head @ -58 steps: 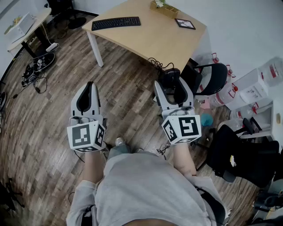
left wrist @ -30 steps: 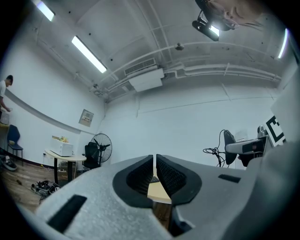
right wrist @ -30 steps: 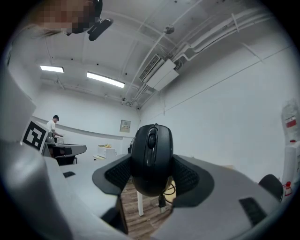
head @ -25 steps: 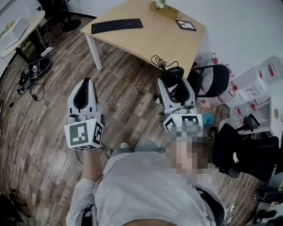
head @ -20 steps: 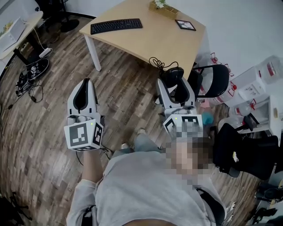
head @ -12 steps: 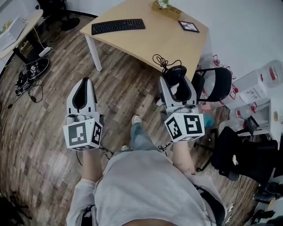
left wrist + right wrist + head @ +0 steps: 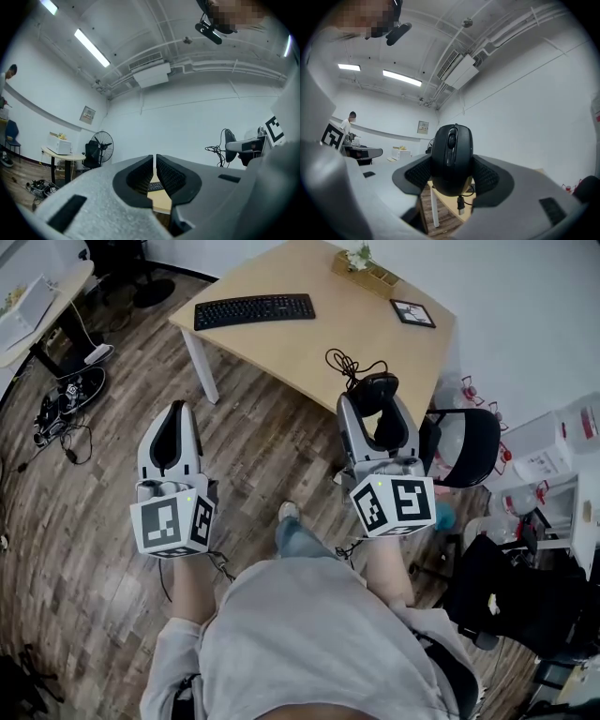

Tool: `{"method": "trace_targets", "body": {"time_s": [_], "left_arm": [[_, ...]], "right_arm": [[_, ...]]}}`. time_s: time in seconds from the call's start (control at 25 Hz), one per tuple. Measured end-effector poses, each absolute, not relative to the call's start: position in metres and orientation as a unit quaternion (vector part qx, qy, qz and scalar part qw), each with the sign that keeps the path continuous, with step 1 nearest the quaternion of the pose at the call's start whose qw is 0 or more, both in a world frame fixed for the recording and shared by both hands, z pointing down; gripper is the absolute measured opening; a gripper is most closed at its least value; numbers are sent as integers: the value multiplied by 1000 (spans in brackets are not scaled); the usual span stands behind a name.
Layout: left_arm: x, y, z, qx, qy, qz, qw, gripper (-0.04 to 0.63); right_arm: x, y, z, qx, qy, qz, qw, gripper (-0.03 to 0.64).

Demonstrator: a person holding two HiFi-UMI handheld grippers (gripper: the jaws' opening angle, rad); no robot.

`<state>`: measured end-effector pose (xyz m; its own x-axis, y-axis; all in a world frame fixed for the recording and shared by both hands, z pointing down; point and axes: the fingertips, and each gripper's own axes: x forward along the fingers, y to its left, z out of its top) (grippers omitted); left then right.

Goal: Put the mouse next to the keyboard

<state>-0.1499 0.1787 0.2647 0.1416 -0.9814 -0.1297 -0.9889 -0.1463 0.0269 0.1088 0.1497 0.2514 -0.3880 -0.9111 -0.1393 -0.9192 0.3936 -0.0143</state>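
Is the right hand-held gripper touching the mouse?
Touching. In the right gripper view, the mouse sits clamped between the jaws of the right hand-held gripper.

a light wooden table bears a keyboard, small frame and planter box.

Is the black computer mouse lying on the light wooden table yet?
No, the black computer mouse is clamped between the jaws of the right gripper, not resting on the light wooden table.

Left tool points toward 12 o'clock, jaws together, empty; right tool, parallel, clamps the mouse.
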Motion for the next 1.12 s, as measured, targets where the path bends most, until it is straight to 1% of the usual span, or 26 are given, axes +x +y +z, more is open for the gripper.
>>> {"method": "trace_targets", "body": {"time_s": [0.56, 0.88, 1.12], "left_arm": [[-114, 49, 251, -737, 671, 64, 44, 25], [-95, 10, 256, -730, 679, 58, 43, 25], [-98, -19, 265, -728, 683, 45, 36, 25]], "right_arm": [[142, 9, 245, -527, 847, 37, 66, 261], [156, -39, 252, -514, 854, 27, 69, 261], [157, -72, 263, -516, 854, 14, 67, 261]]}}
